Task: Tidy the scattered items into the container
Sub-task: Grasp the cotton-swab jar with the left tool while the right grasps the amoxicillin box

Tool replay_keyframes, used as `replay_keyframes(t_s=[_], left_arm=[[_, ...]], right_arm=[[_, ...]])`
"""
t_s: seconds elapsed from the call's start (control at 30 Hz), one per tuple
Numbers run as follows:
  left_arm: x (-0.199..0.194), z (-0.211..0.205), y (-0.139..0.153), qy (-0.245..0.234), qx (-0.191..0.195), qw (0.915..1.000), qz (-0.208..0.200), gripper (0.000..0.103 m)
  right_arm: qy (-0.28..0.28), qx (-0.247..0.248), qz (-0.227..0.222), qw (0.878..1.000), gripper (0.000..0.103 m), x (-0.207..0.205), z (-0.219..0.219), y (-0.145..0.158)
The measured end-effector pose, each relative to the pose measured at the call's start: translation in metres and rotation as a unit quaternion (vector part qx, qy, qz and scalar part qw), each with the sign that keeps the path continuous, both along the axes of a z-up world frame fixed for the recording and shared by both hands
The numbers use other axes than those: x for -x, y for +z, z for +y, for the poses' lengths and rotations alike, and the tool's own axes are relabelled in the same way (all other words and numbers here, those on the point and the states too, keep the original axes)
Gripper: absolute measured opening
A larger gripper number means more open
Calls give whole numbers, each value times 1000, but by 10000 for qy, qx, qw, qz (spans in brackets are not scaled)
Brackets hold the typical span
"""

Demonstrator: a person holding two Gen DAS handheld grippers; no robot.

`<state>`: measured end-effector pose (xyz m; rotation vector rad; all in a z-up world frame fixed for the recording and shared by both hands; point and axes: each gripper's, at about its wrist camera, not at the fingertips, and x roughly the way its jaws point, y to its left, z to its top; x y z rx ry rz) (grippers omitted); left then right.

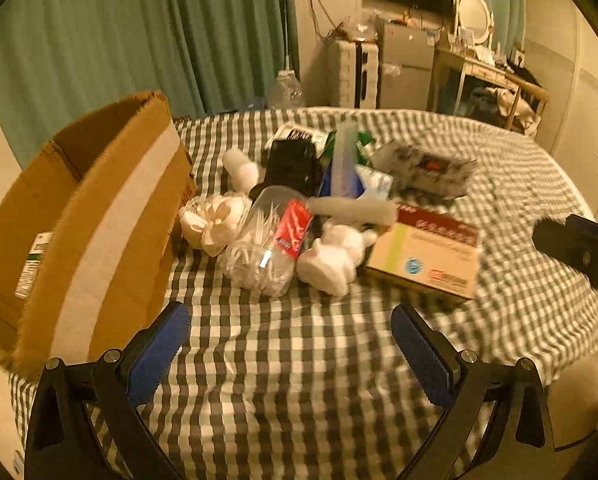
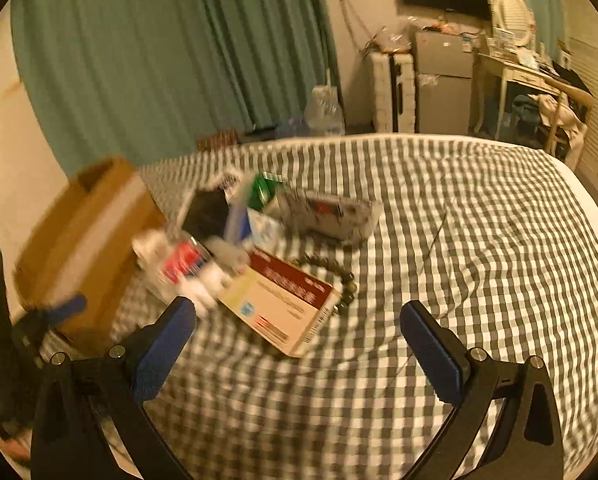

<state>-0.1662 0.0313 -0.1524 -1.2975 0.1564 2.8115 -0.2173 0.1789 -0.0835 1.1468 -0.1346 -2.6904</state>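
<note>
A cardboard box (image 1: 79, 216) stands open on the left of a checked bed (image 1: 299, 360). A pile of items lies beside it: a clear tub of cotton swabs (image 1: 259, 252), a white plush toy (image 1: 335, 256), a cream bow (image 1: 215, 224), a flat medicine box (image 1: 427, 252), a black item (image 1: 291, 164) and a clear packet (image 1: 423, 168). My left gripper (image 1: 291, 344) is open and empty, just short of the pile. My right gripper (image 2: 299, 340) is open and empty, near the medicine box (image 2: 279, 304) and a bead bracelet (image 2: 343, 284). The cardboard box (image 2: 87, 248) shows left.
Green curtains (image 1: 139, 40) hang behind the bed. A white drawer unit (image 1: 355, 72), a grey cabinet (image 1: 407, 64) and a desk with a mirror (image 1: 475, 12) stand at the far wall. The right gripper's body (image 1: 579, 248) shows at the right edge of the left wrist view.
</note>
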Motion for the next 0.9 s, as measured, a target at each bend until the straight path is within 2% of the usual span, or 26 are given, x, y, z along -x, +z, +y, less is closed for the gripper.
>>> replay_keyframes(t_s=[0.07, 0.17, 0.33, 0.4, 0.5, 0.6, 0.7, 0.73, 0.77, 0.87, 0.9], left_arm=[[11, -5, -8, 24, -22, 10000, -74, 103], [29, -11, -20, 109, 31, 9998, -164, 103], [59, -25, -42, 143, 28, 9986, -508, 103], [64, -31, -46, 105, -79, 9983, -572, 103], [71, -34, -49, -110, -166, 9979, -618, 103], [72, -29, -48, -319, -82, 9974, -635, 103], [75, -23, -50, -474, -42, 9967, -656, 103], [77, -23, -51, -492, -31, 9964, -684, 103], [79, -22, -52, -536, -50, 9957, -747, 103], [88, -19, -59, -572, -102, 9928, -1050, 103], [89, -18, -60, -593, -122, 9921, -1095, 101]], right_arm=[[163, -67, -198, 9996, 103, 11, -3, -13], [456, 92, -510, 9976, 103, 28, -7, -28], [1271, -594, -725, 9874, 102, 55, -35, -48], [1520, -1164, -597, 9797, 103, 64, -47, -53], [2014, -1643, -541, 9641, 103, 75, -63, -63], [2488, -1547, -847, 9524, 102, 82, -79, -77], [2489, -1865, -849, 9466, 98, 78, -92, -93], [2416, -1993, -882, 9456, 82, 77, -94, -99], [2305, -2037, -991, 9463, 81, 77, -92, -105], [1722, -1813, -953, 9635, 80, 76, -75, -94], [1624, -1851, -905, 9650, 80, 73, -71, -89]])
